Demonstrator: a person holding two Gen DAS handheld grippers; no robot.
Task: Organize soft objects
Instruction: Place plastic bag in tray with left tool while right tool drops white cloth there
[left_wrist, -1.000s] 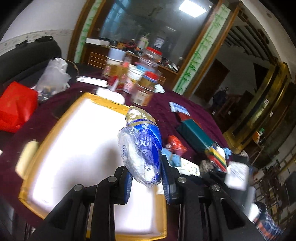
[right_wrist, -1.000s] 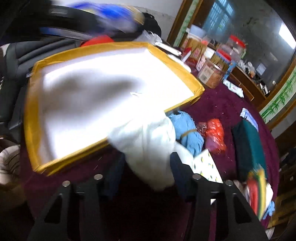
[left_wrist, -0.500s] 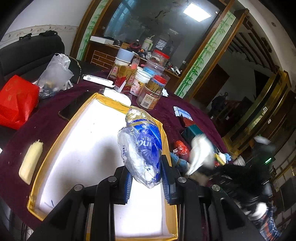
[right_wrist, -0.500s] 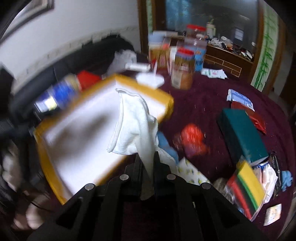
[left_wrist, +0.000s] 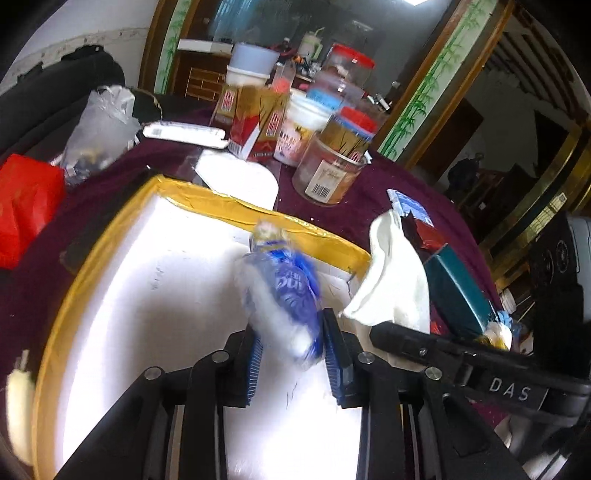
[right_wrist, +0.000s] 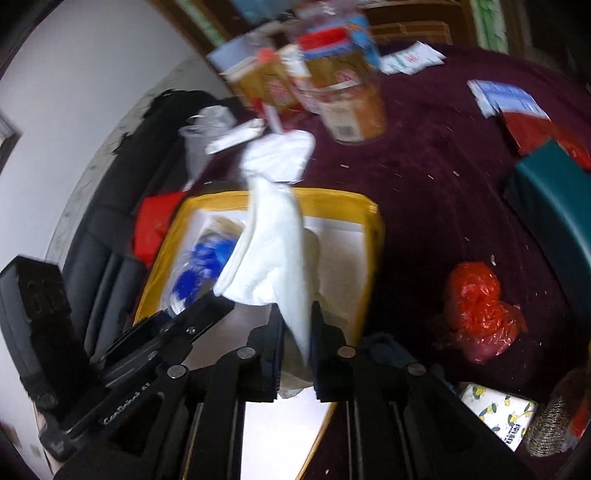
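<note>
My left gripper is shut on a blue and clear plastic packet and holds it low over the white tray with the yellow rim. My right gripper is shut on a white cloth that hangs over the tray's right edge. The cloth and the right gripper's arm also show at the right of the left wrist view. The packet and the left gripper show at the left of the right wrist view.
Jars and boxes stand at the back of the dark red table. A teal box, a red plastic bag and a lemon-print tissue pack lie right of the tray. A red bag and clear bag lie left.
My right gripper has swung the white cloth over to the tray's right edge, close beside my left gripper. My left gripper has lowered the packet toward the tray.
</note>
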